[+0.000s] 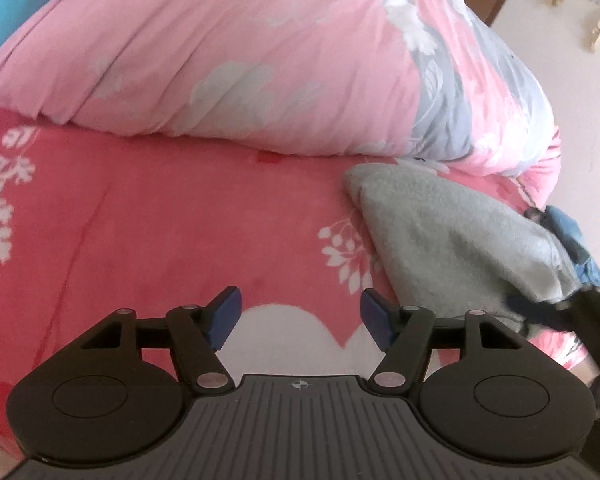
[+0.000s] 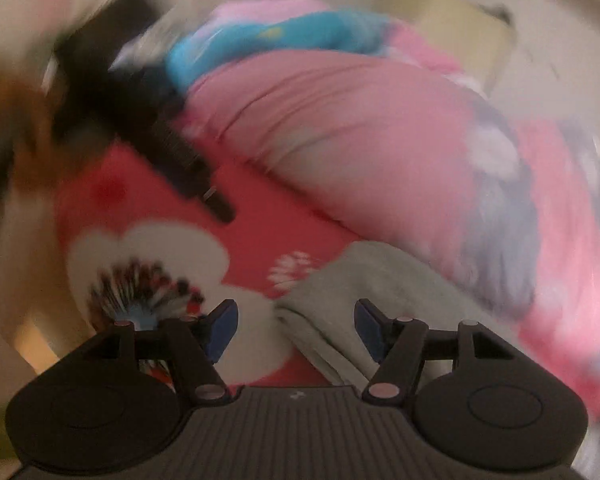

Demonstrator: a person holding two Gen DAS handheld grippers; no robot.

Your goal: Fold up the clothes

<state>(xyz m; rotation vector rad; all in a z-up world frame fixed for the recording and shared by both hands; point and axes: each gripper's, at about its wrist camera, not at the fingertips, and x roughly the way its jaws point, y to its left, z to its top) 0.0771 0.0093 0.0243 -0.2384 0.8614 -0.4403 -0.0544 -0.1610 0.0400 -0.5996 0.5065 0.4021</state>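
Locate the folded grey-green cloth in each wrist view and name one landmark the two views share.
Left wrist view: the grey-green cloth lies right of centre on the red floral bedsheet, below the pink quilt.
Right wrist view: blurred, it sits bottom centre, running between the open fingers.
Shared landmark: the pink quilt, heaped behind the cloth in both.

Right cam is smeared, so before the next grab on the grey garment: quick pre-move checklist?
1. Left gripper open, nothing between pads: ok.
2. Right gripper open, pads not pressing cloth: ok.
3. Grey garment lying on the red bedsheet: ok.
4. Garment folded neatly: cannot tell, bunched at its right end.
5. Right view sharp enough to aim: not ok, blurred.
6. Pink duvet clear of garment: not ok, they touch.
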